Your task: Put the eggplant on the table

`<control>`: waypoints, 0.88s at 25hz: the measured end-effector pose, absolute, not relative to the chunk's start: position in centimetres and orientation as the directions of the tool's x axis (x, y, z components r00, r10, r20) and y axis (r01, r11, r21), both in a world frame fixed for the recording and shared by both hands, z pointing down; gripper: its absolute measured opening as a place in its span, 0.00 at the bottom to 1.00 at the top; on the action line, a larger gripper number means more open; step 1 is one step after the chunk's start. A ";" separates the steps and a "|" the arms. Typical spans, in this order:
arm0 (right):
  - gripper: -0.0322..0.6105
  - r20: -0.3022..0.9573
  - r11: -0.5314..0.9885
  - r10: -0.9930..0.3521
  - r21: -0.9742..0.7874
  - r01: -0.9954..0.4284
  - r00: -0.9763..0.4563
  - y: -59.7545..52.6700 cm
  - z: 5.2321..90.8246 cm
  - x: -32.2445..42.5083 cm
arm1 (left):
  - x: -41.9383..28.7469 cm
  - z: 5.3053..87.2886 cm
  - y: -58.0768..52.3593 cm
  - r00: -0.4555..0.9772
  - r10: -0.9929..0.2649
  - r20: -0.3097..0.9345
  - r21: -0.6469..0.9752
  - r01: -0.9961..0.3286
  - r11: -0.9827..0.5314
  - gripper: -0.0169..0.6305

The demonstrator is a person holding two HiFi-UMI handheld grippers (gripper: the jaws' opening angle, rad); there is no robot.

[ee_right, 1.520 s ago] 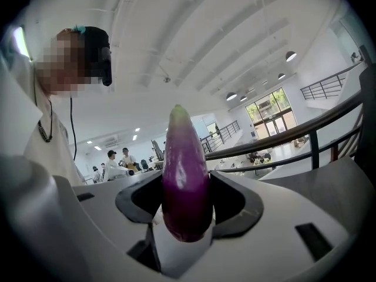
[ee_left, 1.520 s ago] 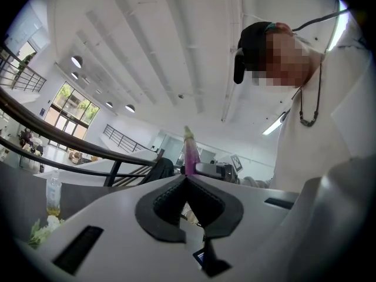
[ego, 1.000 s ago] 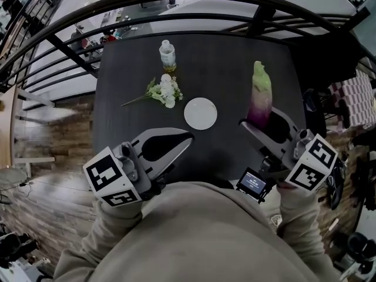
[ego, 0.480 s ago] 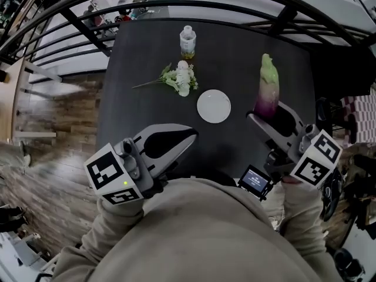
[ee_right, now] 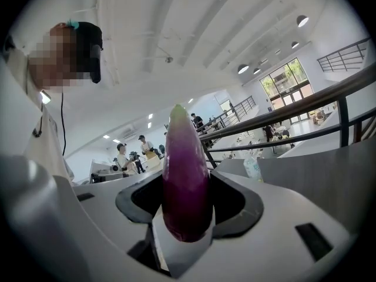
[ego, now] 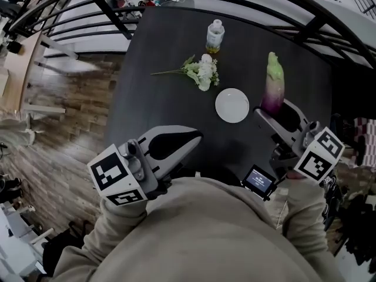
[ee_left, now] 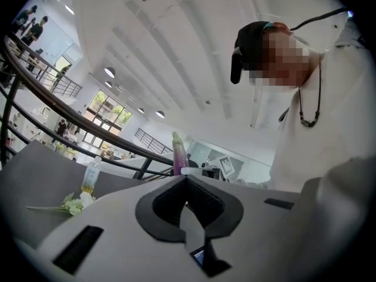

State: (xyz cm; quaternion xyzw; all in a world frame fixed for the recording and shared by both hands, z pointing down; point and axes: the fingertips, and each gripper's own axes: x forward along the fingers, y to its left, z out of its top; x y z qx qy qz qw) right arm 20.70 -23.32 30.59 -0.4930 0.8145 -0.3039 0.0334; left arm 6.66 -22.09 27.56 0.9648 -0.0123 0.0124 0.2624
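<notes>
Between the jaws of the right gripper (ego: 272, 109) stands the eggplant (ego: 272, 86), clamped at its purple lower end, upright, with its pale green tip pointing up. Its bottom end sits low between the jaws; whether it touches the counter (ego: 170, 98) cannot be told. The eggplant is just to the right of the white plate (ego: 232, 105), close beside it but apart from it. The left gripper (ego: 194, 138) is on the near side of the plate, to its left, over the counter's near edge; its jaws are closed tip to tip with nothing between them. Beyond the plate, to its left, a sprig of white flowers (ego: 200, 72) lies flat on the counter. Farther beyond the plate a small clear bottle (ego: 215, 36) stands upright.
</notes>
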 end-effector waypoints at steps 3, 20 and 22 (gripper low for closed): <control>0.42 0.254 0.338 -0.811 -0.532 -0.776 -0.527 -24.1 31.5 20.7 | 6.0 28.1 -22.2 0.997 -0.049 0.051 0.514 -0.068 -0.855 0.03; 0.42 0.396 0.336 -0.707 -0.542 -0.770 -0.587 -26.9 40.0 21.4 | 4.0 30.9 -22.5 0.978 -0.177 0.111 0.563 -0.208 -0.800 0.03; 0.42 0.426 0.325 -0.691 -0.539 -0.777 -0.584 -27.2 41.5 21.7 | 3.8 31.2 -22.6 0.975 -0.186 0.119 0.569 -0.220 -0.793 0.03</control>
